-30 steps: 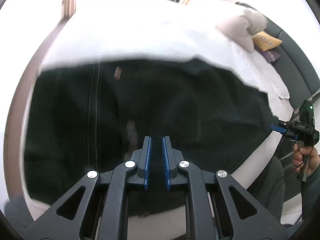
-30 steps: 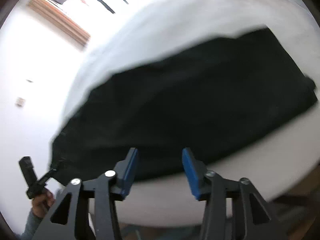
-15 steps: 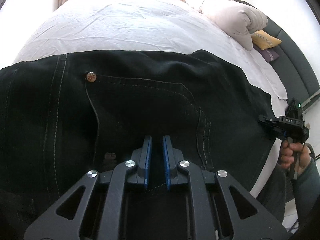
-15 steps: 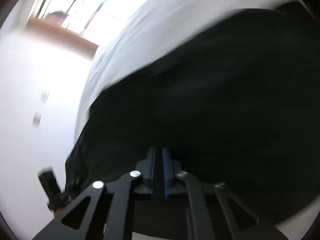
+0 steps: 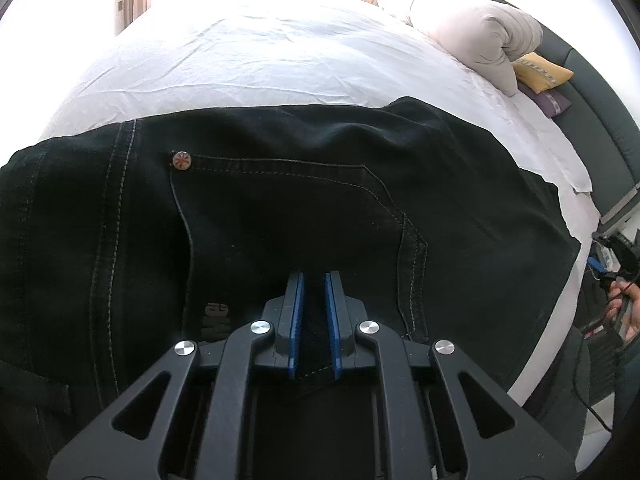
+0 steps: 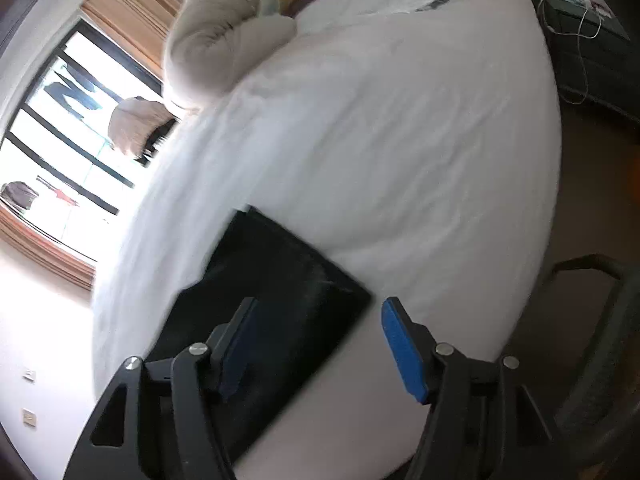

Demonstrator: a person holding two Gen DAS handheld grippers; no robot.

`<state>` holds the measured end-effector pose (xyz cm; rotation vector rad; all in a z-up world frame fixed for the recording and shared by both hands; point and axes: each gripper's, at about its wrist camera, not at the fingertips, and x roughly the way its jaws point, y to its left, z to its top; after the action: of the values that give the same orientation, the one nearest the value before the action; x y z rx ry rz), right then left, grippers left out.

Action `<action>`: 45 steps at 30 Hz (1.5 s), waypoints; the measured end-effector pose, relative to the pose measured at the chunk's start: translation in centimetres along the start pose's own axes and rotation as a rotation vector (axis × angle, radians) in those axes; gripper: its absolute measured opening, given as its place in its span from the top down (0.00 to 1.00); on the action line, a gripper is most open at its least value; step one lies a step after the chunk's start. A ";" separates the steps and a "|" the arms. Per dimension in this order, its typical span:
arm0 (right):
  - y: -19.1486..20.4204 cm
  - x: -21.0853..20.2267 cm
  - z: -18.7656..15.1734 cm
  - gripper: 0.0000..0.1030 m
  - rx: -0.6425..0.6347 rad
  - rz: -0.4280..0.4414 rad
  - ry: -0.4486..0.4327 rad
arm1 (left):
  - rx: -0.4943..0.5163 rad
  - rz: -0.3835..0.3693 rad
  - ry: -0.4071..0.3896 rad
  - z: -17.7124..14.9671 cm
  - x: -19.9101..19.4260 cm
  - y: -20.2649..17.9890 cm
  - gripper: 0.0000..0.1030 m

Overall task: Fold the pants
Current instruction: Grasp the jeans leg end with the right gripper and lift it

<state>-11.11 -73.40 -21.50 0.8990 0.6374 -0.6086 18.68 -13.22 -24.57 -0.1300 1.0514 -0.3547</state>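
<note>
Black jeans point(image 5: 280, 216) lie folded on the white bed point(image 5: 260, 60), back pocket and a copper rivet point(image 5: 181, 160) facing up. My left gripper point(image 5: 314, 280) is over the pocket, its jaws nearly closed with a narrow gap, pinching a fold of the denim. In the right wrist view the jeans point(image 6: 276, 292) show as a dark rectangle near the bed's near edge. My right gripper point(image 6: 320, 320) is wide open above their right end and holds nothing. The right gripper also shows in the left wrist view point(image 5: 616, 264), off the bed's right side.
A rolled beige duvet point(image 5: 476, 28) and yellow and purple cushions point(image 5: 540, 72) lie at the head of the bed. A dark nightstand with white cables point(image 6: 580, 12) stands beside the bed. A chair frame point(image 6: 600, 304) is at the near right. A window point(image 6: 60, 128) is on the left.
The right gripper was closed on the jeans half a second ago; now it is wide open and has pulled back off them. The left gripper stays closed on the denim, drawn back slightly.
</note>
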 end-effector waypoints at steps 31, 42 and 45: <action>1.6 6.5 -2.6 0.86 0.333 0.291 0.105 | -0.034 -0.024 -0.026 -0.3 -0.7 0.7 0.89; 5.4 5.7 -2.5 0.88 0.136 0.187 0.064 | -0.018 -0.016 -0.101 2.1 -5.5 -2.2 0.89; 7.1 4.8 -2.4 0.88 0.088 0.172 0.028 | 0.000 -0.086 -0.105 3.5 -6.0 -3.9 0.89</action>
<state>-3.47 -68.90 -22.51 1.0349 0.5549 -0.4733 18.18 -14.99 -16.84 -0.1927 0.9435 -0.4214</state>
